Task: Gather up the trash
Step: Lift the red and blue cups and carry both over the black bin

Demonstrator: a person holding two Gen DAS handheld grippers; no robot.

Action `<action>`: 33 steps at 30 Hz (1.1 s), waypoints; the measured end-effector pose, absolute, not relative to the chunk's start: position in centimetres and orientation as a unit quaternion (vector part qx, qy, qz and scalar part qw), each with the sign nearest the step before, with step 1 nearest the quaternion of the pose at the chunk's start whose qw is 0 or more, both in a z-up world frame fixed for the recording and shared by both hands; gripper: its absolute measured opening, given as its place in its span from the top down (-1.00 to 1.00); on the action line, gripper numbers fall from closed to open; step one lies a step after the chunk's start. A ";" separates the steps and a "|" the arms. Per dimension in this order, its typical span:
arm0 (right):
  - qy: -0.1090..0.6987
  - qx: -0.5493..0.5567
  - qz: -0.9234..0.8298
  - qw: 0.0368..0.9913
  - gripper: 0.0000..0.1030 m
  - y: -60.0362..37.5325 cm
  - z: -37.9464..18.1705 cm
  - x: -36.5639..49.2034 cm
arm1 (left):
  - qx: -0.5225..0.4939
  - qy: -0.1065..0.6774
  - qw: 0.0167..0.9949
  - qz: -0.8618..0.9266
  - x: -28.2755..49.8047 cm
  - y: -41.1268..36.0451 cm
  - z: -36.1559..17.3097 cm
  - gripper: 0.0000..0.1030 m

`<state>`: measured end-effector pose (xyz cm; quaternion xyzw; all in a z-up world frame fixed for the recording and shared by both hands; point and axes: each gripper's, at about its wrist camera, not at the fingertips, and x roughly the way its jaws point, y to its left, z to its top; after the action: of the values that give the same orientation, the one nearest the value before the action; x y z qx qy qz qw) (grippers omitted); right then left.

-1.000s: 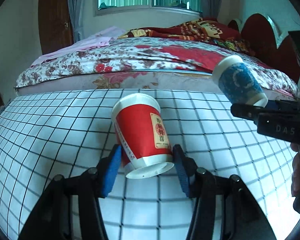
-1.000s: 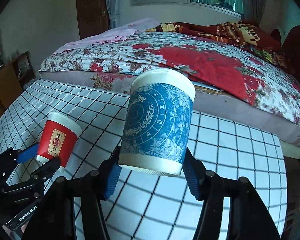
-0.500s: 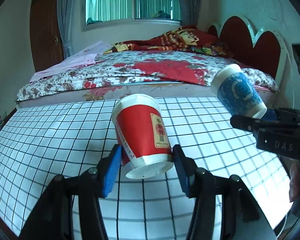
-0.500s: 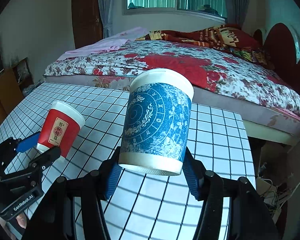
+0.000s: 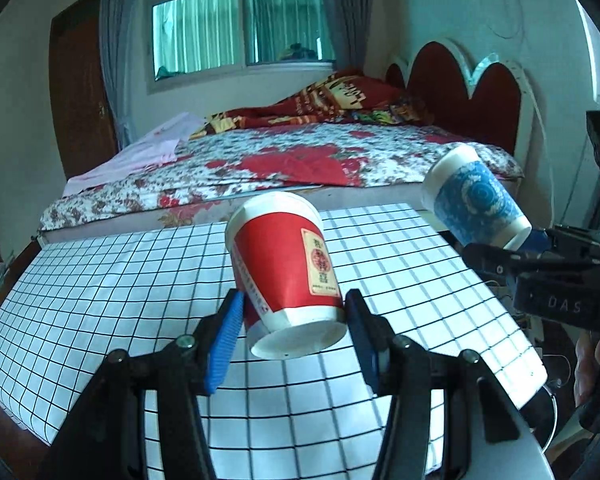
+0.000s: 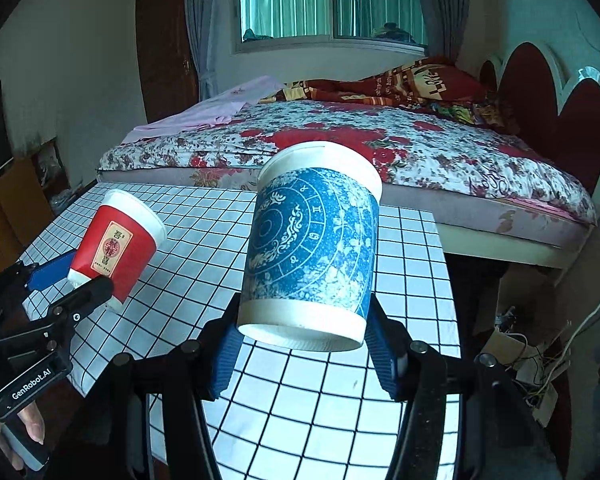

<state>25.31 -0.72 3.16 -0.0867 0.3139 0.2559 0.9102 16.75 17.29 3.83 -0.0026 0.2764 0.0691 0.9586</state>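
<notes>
My left gripper (image 5: 294,336) is shut on a red paper cup (image 5: 286,264) with a white rim and a yellow label, held by its base and lifted above the checked table (image 5: 100,280). The right gripper (image 6: 302,344) is shut on a blue patterned paper cup (image 6: 312,248), also clamped at its base and tilted away from me. In the left wrist view the blue cup (image 5: 474,200) hangs at the right in the other gripper (image 5: 516,248). In the right wrist view the red cup (image 6: 118,246) shows at the left in the left gripper (image 6: 74,280).
A white table with a black grid (image 6: 204,240) lies under both cups. Behind it stands a bed with a floral cover (image 5: 300,156) and a red headboard (image 5: 460,80). Cables and clutter (image 6: 524,356) lie on the floor to the right of the table.
Both grippers have risen and pulled back and to the right with their cups. More of the table's right edge, the headboard and the floor clutter now shows. Neither grip has changed.
</notes>
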 end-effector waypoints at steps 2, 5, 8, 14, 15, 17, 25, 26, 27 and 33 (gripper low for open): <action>0.309 -0.085 0.253 0.913 -0.13 -1.8 3.5 24.5 | -0.001 0.271 0.961 0.060 16.3 16.3 4.1 -0.03; 0.298 -0.084 0.248 0.918 -0.13 -3.4 4.1 23.2 | 0.008 0.263 0.964 0.049 15.3 14.5 4.6 -0.03; 0.285 -0.085 0.244 0.923 -0.13 -4.9 4.5 21.7 | 0.019 0.253 0.967 0.037 14.4 12.8 4.8 -0.02; 0.263 -0.082 0.231 0.933 -0.12 -7.8 5.1 19.2 | 0.027 0.243 0.970 0.008 13.4 9.8 5.0 -0.02; 0.261 -0.078 0.228 0.935 -0.12 -8.4 5.1 18.9 | 0.028 0.241 0.970 0.003 13.3 9.3 5.1 -0.02; 0.259 -0.079 0.215 0.938 -0.11 -9.4 4.9 18.3 | 0.027 0.239 0.971 -0.009 13.2 8.3 5.1 -0.02; 0.261 -0.060 0.179 0.947 -0.11 -15.0 3.9 16.5 | 0.031 0.237 0.969 -0.060 13.2 3.4 4.2 -0.01; 0.260 -0.059 0.174 0.948 -0.12 -15.8 3.7 16.2 | 0.031 0.238 0.968 -0.066 13.2 2.8 4.1 -0.01; 0.259 -0.059 0.170 0.949 -0.12 -16.4 3.6 15.8 | 0.031 0.240 0.967 -0.075 13.3 2.1 3.9 -0.01; 0.270 -0.057 0.130 0.952 -0.12 -20.8 2.6 14.8 | 0.042 0.243 0.962 -0.120 13.0 -2.2 2.7 -0.01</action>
<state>14.78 -20.79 2.61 -0.0574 0.2697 0.1299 0.9524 12.99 -2.17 2.68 0.0419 0.2434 -0.1199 0.9616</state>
